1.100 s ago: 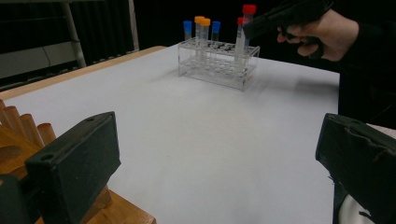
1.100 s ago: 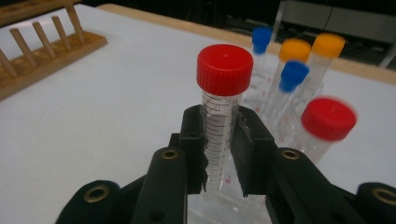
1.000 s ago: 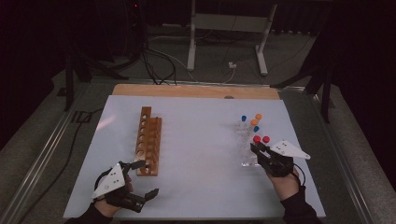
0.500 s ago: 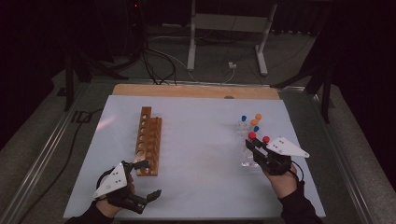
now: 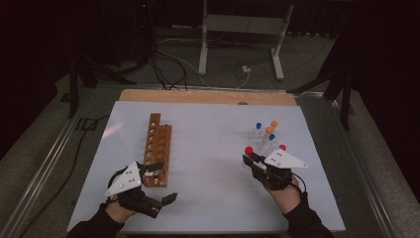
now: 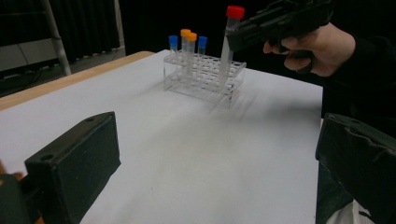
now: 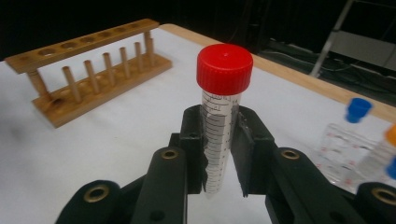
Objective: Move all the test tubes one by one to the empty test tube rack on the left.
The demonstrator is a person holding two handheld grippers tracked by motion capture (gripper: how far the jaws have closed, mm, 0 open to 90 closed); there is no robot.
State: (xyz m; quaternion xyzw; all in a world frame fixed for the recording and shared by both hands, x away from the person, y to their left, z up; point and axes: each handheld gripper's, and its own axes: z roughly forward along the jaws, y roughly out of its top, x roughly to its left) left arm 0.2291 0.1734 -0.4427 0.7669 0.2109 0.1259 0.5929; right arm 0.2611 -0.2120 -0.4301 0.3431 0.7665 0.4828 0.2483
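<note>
My right gripper (image 7: 219, 144) is shut on a clear graduated tube with a red cap (image 7: 223, 100), held upright between its jaws. In the high view this red-capped tube (image 5: 248, 150) sits at the tip of the right gripper (image 5: 250, 161), just left of the clear plastic rack (image 5: 263, 140). The rack holds tubes with blue and orange caps and another red-capped one (image 5: 282, 147). My left gripper (image 5: 162, 182) stands open and empty at the near end of the wooden rack (image 5: 157, 144). Seen from the left gripper (image 6: 215, 172), its wide-apart jaws face the clear rack (image 6: 205, 77) and the held tube (image 6: 229, 44).
The white mat (image 5: 208, 148) lies on a table with a wooden strip (image 5: 208, 96) along its far edge. The wooden rack (image 7: 93, 70) has a row of holes and pegs. Cables and a metal stand (image 5: 237, 39) lie on the floor beyond the table.
The right gripper has carried the red-capped tube leftward, away from the clear rack. The left gripper has risen a little near the wooden rack, jaws still open.
</note>
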